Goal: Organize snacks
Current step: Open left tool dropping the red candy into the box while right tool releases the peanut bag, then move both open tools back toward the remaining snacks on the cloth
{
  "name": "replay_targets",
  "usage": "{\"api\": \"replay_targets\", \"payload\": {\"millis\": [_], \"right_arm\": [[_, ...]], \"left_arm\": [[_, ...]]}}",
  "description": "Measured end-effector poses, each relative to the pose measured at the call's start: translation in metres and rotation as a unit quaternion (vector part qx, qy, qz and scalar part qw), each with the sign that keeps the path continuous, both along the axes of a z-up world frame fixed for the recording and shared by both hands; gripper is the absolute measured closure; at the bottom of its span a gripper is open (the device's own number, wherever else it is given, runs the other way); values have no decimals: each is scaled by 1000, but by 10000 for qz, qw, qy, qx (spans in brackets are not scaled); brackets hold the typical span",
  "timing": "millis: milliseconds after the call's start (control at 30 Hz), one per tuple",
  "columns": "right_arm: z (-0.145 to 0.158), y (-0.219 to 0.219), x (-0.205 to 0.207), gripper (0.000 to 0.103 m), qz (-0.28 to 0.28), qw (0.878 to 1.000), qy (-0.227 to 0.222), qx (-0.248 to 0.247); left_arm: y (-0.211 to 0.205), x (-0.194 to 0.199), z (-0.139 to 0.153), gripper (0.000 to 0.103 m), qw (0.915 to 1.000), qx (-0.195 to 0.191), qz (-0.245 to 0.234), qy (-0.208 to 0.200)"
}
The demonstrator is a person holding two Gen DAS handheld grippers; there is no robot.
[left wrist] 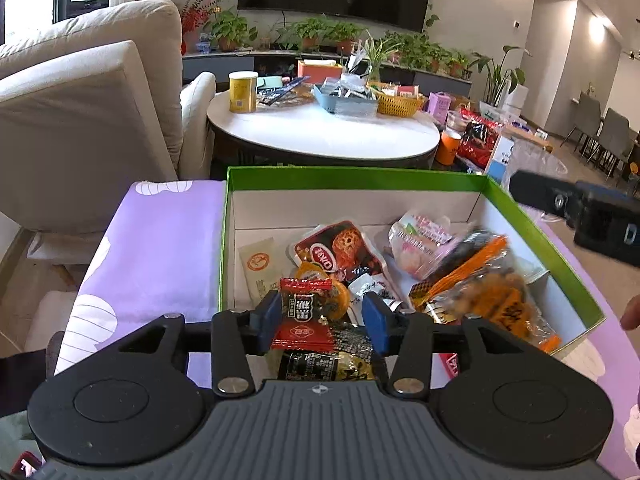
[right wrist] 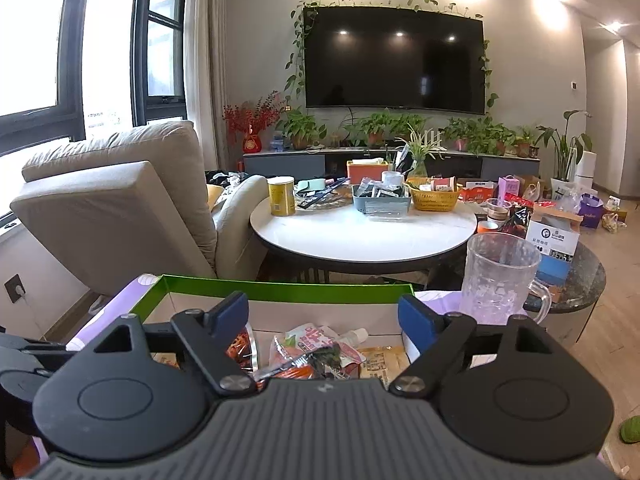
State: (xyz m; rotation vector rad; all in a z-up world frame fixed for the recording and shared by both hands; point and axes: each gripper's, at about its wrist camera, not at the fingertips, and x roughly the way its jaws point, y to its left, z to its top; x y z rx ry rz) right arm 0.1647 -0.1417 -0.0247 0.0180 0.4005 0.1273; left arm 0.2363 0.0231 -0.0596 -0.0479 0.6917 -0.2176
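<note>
Hovering over the near edge of the green box point(left wrist: 552, 240), your left tongs point(left wrist: 324, 312) stand partly open around a red-and-black packet point(left wrist: 306, 304), pads not visibly pressing it. Close squarely before lifting; thin wrappers probably slip. Your right tongs point(right wrist: 324, 316) are spread wide and empty above the snacks point(right wrist: 316, 348). Beyond stands the round bench point(right wrist: 360, 236).

The left gripper point(left wrist: 322, 320) hangs over the near end of the green-rimmed box point(left wrist: 352, 174), jaws parted around a small red-and-black snack packet point(left wrist: 306, 300). More wrapped snacks point(left wrist: 460, 264) lie heaped inside, and a lilac cloth point(left wrist: 160, 240) covers the worktop beside it.
</note>
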Motion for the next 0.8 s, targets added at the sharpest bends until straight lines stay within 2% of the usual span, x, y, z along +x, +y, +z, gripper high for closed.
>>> {"api": "replay_targets", "payload": {"millis": [267,800], "right_arm": [[1,-5,-13,42,-64,10000,39,-49],[6,-12,-47,42,-69,10000,55,-2]], "left_arm": [[3,-18,11,59,9998,56,40,-176],[22,-63,26,57,9990,-147,356,-239]]}}
